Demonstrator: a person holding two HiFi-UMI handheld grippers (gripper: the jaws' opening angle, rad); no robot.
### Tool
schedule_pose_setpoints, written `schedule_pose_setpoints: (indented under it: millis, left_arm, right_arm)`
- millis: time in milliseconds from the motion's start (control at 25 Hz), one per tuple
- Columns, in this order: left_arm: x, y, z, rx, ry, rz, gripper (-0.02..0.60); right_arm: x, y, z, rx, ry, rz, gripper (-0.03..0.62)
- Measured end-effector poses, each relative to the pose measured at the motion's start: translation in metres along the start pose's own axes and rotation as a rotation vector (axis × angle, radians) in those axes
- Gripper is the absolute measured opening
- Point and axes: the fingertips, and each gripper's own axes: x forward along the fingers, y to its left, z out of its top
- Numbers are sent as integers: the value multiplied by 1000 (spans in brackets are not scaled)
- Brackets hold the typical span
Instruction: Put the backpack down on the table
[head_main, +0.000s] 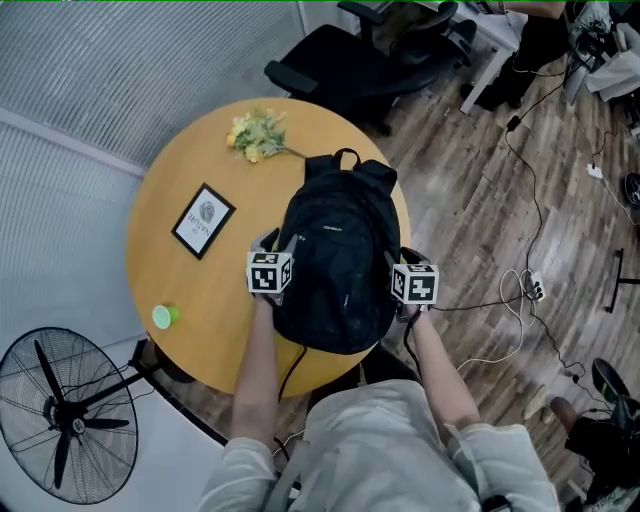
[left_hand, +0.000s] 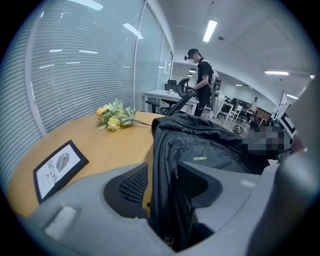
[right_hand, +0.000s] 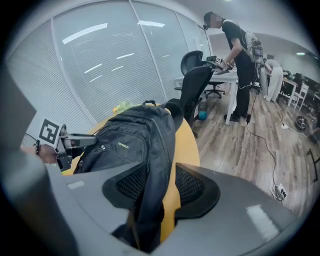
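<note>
the backpack (head_main: 335, 255) lies flat on the round tabletop (head_main: 190, 160), its handle end toward the far side and its bottom end by the near edge, so i judge the putting-down itself is done. my left tongs (left_hand: 162, 182) stand wide open astride its left side, with a sliver of wood showing between one pad and the fabric. my right tongs (right_hand: 162, 182) are just as wide, a loose fold of the backpack's right side between the pads, not pinched. neither has hold of anything. what is left, as i see it, is only to draw both pairs clear.
</note>
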Motion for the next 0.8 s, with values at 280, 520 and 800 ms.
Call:
schedule_pose_setpoints:
  millis: [280, 520, 800]
  left_arm:
    - [-45, -9, 13, 36, -86, -12, 193]
    - [-83, -31, 8, 59, -132, -50, 193]
    - [-129, -52, -4, 46, -178, -79, 193]
  right_arm:
    - [-39, 24, 1, -34, -81, -3, 178]
    - [-62, 56, -14, -55, -100, 12, 176]
    - [-86, 93, -28, -98, -119, 18, 175]
